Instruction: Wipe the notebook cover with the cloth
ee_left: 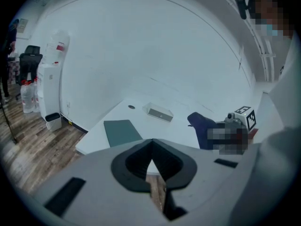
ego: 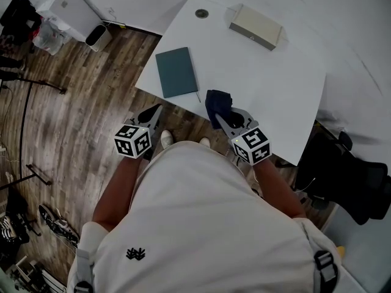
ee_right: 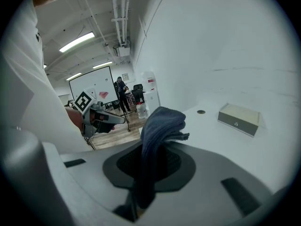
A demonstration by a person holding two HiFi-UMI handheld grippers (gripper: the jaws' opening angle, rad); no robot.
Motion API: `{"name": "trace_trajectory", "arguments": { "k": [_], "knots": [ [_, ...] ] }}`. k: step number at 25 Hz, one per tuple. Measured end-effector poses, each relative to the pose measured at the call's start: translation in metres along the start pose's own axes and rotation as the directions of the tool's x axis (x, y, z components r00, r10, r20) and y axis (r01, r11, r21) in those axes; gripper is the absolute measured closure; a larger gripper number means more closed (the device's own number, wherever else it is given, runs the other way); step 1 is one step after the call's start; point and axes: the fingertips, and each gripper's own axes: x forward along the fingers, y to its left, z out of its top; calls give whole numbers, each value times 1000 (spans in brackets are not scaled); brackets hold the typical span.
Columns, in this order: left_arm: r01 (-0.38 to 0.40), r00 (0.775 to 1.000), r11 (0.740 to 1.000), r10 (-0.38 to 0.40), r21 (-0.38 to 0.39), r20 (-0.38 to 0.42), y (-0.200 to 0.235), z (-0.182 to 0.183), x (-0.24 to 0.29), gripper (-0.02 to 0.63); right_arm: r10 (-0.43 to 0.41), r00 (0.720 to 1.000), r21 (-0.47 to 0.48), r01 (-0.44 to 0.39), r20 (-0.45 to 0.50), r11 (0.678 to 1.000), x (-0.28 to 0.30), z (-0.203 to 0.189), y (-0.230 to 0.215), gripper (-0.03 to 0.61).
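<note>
A teal notebook (ego: 176, 71) lies flat near the left front corner of the white table (ego: 275, 96), with a thin pen (ego: 197, 96) at its right edge. To its right, my right gripper (ego: 225, 117) is shut on a dark blue cloth (ego: 216, 101), which hangs bunched over the table's front edge. In the right gripper view the cloth (ee_right: 160, 126) stands up from between the jaws. My left gripper (ego: 155, 111) is shut and holds nothing. It hovers over the floor just off the table's front edge, below the notebook (ee_left: 121, 132).
A beige box (ego: 256, 26) and a round grommet (ego: 201, 13) sit at the table's far side. A black office chair (ego: 348, 176) stands to the right. Wooden floor (ego: 73, 121) with stands and a white bin (ego: 98, 36) lies to the left.
</note>
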Motion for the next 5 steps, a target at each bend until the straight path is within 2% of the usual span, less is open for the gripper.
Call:
{"name": "trace_trajectory", "arguments": {
  "k": [5],
  "knots": [
    [-10, 1000, 1000, 10, -1, 3, -7, 0, 8, 607, 11, 1000, -1, -11, 2, 1000, -8, -3, -8, 535]
  ]
}}
